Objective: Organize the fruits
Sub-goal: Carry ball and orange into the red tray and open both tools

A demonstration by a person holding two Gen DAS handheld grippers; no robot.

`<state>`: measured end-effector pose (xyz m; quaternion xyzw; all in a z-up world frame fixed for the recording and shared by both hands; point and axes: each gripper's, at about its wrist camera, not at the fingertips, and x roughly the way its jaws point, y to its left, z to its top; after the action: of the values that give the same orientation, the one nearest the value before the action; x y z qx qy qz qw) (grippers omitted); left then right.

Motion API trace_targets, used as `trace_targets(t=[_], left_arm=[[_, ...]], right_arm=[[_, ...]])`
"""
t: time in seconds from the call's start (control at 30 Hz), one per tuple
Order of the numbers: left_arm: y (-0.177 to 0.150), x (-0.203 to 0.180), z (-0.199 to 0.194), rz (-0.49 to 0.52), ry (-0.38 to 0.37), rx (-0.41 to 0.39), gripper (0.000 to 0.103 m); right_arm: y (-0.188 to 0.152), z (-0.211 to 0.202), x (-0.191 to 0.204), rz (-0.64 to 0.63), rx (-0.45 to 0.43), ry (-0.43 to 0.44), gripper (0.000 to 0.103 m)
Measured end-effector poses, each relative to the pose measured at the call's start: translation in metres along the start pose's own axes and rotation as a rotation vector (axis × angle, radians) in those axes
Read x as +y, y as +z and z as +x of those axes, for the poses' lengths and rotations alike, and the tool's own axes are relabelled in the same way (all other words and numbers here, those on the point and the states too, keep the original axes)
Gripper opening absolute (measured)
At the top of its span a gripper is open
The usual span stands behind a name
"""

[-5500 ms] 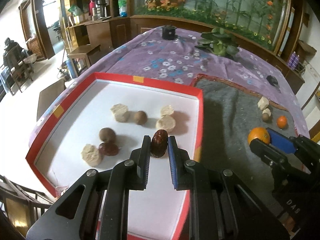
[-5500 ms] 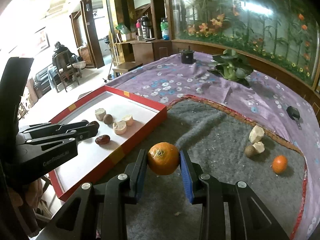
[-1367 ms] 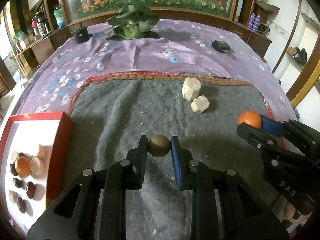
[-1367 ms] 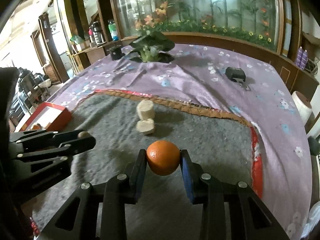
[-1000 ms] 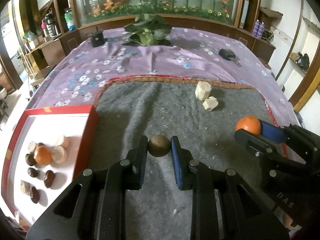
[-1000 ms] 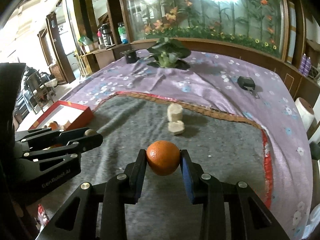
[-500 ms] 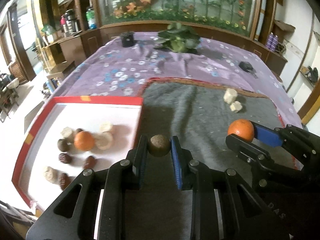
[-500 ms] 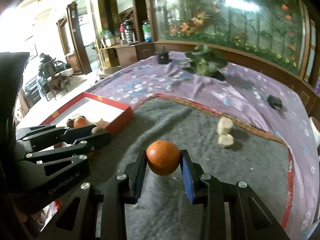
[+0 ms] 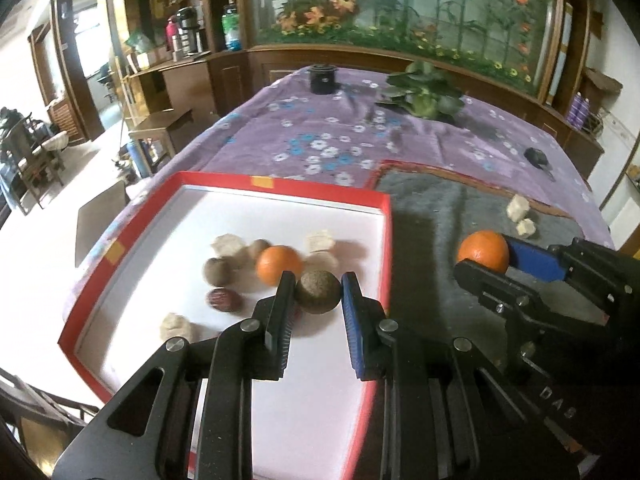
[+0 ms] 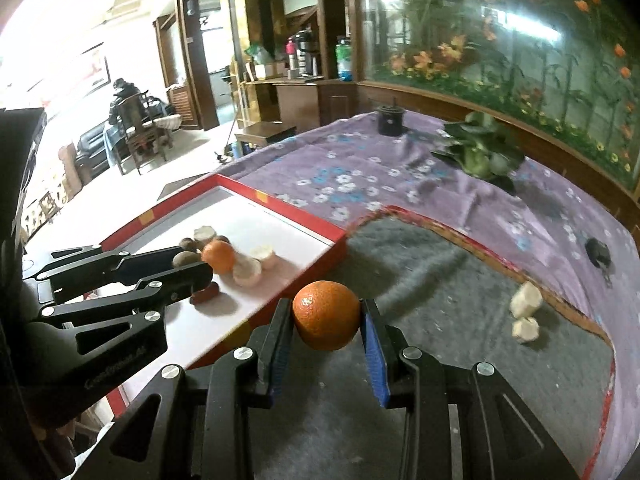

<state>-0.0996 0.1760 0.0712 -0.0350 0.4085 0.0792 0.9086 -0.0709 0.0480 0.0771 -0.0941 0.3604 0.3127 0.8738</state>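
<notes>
My left gripper (image 9: 318, 294) is shut on a round brown fruit (image 9: 319, 291) and holds it above the white floor of the red-rimmed tray (image 9: 280, 194). The tray holds an orange (image 9: 278, 264), brown fruits (image 9: 218, 271), a dark red date (image 9: 224, 299) and pale chunks (image 9: 319, 240). My right gripper (image 10: 326, 316) is shut on an orange (image 10: 326, 315) above the grey mat (image 10: 440, 280), just right of the tray (image 10: 280, 210). Two pale chunks (image 10: 526, 314) lie on the mat at the right.
A purple flowered cloth (image 9: 340, 136) covers the table. A green plant (image 9: 424, 94), a black cylinder (image 9: 324, 78) and a small black object (image 9: 536, 157) sit at the far side. The table's left edge drops to the floor beside the tray.
Both grippers swung left from the mat toward the tray, each still holding its fruit. The left one now hangs over the tray floor; the right one is close to the tray's edge.
</notes>
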Motion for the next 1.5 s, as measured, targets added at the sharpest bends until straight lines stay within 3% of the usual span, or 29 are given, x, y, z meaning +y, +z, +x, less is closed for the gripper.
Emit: trace_targets(t=[0.37, 1.03, 1.13, 1.17, 1.2, 1.37, 1.5], left_arm=[[-0.015, 0.042, 0.002, -0.057, 0.013, 0.035, 0.023], [-0.016, 0.043, 0.027, -0.081, -0.009, 0.091, 0.023], [-0.016, 0.043, 0.029, -0.08, 0.0, 0.099, 0.034], [-0.016, 0.042, 0.029, -0.083, 0.003, 0.099, 0.046], [-0.016, 0.042, 0.029, -0.087, 0.001, 0.096, 0.05], [-0.014, 0.038, 0.022, -0.086, 0.023, 0.068, 0.058], [-0.01, 0.028, 0.019, -0.081, 0.018, 0.059, 0.058]], right_arm=[[0.028, 0.039, 0.026, -0.06, 0.031, 0.054, 0.033], [0.065, 0.135, 0.044, -0.108, 0.11, 0.097, 0.034], [0.063, 0.131, 0.036, -0.063, 0.112, 0.129, 0.042], [0.063, 0.127, 0.034, -0.061, 0.102, 0.125, 0.042], [0.062, 0.123, 0.033, -0.06, 0.097, 0.121, 0.043], [0.054, 0.097, 0.028, -0.061, 0.072, 0.094, 0.044], [0.042, 0.07, 0.014, -0.043, 0.041, 0.051, 0.048]])
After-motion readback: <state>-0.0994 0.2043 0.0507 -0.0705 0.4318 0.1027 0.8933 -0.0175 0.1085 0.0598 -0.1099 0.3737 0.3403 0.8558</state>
